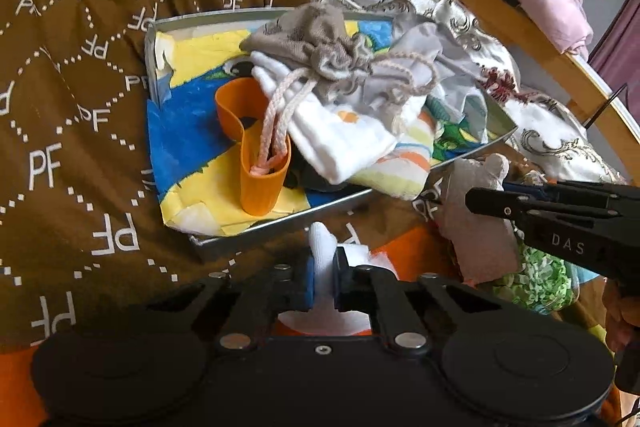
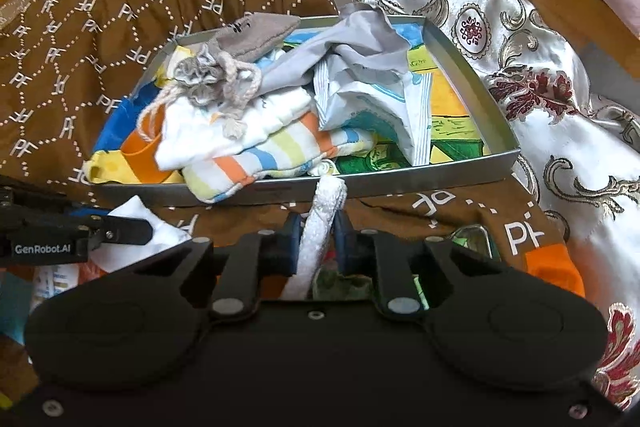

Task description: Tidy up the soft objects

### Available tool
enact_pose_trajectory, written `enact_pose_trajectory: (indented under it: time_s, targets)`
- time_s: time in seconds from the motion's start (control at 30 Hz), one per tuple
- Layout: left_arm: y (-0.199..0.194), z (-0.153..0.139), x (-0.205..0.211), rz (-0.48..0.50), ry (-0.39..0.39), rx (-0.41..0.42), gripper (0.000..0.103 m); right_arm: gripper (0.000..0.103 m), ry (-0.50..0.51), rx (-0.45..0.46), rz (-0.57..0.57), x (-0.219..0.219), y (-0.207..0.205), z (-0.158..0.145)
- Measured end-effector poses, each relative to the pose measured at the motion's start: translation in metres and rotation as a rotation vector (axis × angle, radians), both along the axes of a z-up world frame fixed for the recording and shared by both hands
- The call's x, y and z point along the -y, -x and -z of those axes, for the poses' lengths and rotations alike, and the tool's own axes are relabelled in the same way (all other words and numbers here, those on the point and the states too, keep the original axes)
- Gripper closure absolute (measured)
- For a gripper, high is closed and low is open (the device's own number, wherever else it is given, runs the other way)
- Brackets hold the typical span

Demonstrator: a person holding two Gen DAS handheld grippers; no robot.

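Tray (image 1: 276, 223) on the brown PF quilt (image 1: 72, 75) of the bed is already well loaded: grey drawstring pouch (image 1: 320, 43) on top near the far edge, white cloth (image 1: 344, 139) and striped cloth (image 2: 256, 163) towards the near edge, grey fabric (image 2: 360, 43) piled at the far right corner. An orange cup (image 1: 260, 183) sits at the near left corner with a cord trailing into it.

Left gripper (image 1: 323, 275): jaws narrow, pinching a white sock (image 1: 322, 247) just outside the tray's near edge. Right gripper (image 2: 318, 237): jaws narrow, clamped on a white rolled cloth (image 2: 320, 227), its tip touching the tray's near rim.

Judgement: past halfway. Both held pieces are not yet in the tray. More loose items lie on the quilt beside the near edge: a pale pink cloth (image 1: 480, 227) and green patterned fabric (image 1: 540, 279). Tray contents look heaped, not folded, so tidying may remain.
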State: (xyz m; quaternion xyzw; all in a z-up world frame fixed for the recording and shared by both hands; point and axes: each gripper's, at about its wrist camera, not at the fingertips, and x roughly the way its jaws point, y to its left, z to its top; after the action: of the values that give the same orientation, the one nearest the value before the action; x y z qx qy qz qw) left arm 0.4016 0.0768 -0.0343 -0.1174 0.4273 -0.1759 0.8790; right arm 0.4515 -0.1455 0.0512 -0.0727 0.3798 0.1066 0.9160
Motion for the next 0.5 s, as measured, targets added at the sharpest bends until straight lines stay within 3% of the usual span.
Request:
enact_pose_trajectory:
  time_s: [0.27,0.5]
  targets:
    - [0.011,-0.036,-0.01,0.018,0.023,0.13,0.095,0.096,-0.038,0.065,-0.032,0.003,0.024,-0.025]
    - [-0.003,-0.07,-0.025,-0.084,0.068,0.253,0.095,0.096,-0.065,0.149,-0.069,0.003,0.027,-0.066]
